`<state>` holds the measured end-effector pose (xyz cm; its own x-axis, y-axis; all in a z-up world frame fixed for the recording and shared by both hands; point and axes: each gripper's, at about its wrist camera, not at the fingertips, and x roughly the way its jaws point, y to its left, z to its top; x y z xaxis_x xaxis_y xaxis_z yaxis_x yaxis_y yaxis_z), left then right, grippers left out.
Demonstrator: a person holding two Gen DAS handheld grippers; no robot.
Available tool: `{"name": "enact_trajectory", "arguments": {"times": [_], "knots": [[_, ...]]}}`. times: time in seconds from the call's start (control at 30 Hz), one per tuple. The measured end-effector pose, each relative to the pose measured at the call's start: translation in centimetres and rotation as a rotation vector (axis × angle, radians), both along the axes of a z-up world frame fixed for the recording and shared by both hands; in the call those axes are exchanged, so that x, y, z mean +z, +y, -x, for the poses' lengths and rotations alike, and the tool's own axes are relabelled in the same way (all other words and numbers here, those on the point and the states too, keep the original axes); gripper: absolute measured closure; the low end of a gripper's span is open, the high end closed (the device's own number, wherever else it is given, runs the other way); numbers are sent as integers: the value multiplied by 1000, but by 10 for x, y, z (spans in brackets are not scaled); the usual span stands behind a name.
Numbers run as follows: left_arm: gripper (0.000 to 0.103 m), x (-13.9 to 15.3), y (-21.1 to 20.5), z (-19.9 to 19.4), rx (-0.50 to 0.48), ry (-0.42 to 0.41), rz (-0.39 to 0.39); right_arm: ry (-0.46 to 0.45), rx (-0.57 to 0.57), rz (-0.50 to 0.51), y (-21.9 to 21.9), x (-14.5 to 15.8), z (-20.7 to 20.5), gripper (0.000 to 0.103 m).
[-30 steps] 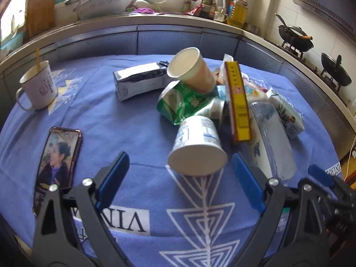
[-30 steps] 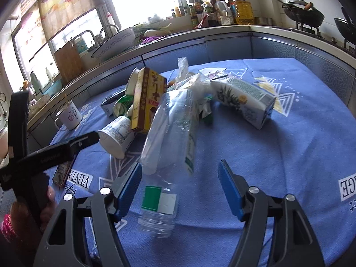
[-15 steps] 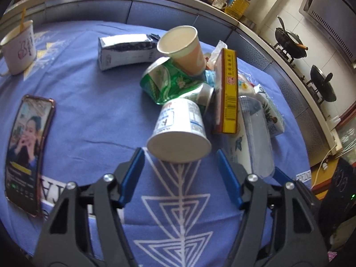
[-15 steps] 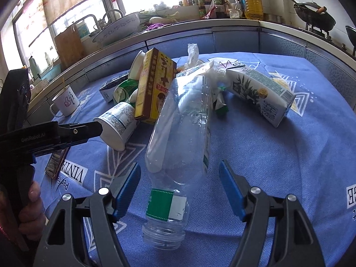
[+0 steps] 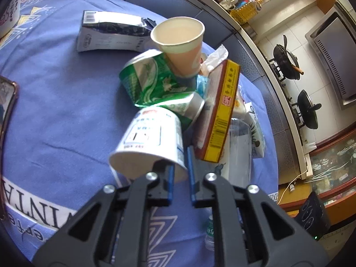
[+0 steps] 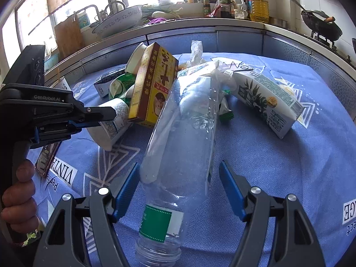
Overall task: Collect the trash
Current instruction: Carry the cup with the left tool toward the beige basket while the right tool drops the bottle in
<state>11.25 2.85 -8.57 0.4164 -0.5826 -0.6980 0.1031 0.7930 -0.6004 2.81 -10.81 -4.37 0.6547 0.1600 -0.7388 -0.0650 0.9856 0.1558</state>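
The left tongs (image 5: pixel 179 179) are pinching the rim wall of the white cup (image 5: pixel 151 142), one finger inside the mouth and one outside, and the cup is lying on its side on the table (image 5: pixel 55 102) at the near edge of the trash heap, mouth toward the tongs. The right tongs (image 6: pixel 179 191) are standing spread on either side of the clear bottle (image 6: pixel 182 133), not touching it as far as I can tell. The bottle's long axis is running straight away from these tongs, neck nearest, base resting up against the yellow box (image 6: pixel 155 84) and the carton (image 6: pixel 267 100). I judge the right hand is the nearer one for the bottle; closing across its lower body should be enough.
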Motion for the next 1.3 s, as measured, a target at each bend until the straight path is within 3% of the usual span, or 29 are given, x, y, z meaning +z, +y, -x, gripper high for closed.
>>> {"name": "enact_trajectory", "arguments": {"times": [0.33,0.57,0.97,1.03,1.17,1.3], "knots": [[99,8,8,52,-77,-32,-27,-25,39,-143,-23,4,36,40],[99,51,-46,71,-245,-145,-61,-114,6,-241,-55,21,60,41],[99,114,-222,49,-547,-278,-72,-216,-222,-519,-209,45,116,42],[99,121,-261,46,-609,-296,-75,-254,-291,-508,-241,52,132,42],[99,123,-349,39,-727,-315,-68,-323,-472,-390,-315,64,162,42],[99,107,-448,29,-844,-303,-66,-303,-623,-284,-394,52,168,42]]}}
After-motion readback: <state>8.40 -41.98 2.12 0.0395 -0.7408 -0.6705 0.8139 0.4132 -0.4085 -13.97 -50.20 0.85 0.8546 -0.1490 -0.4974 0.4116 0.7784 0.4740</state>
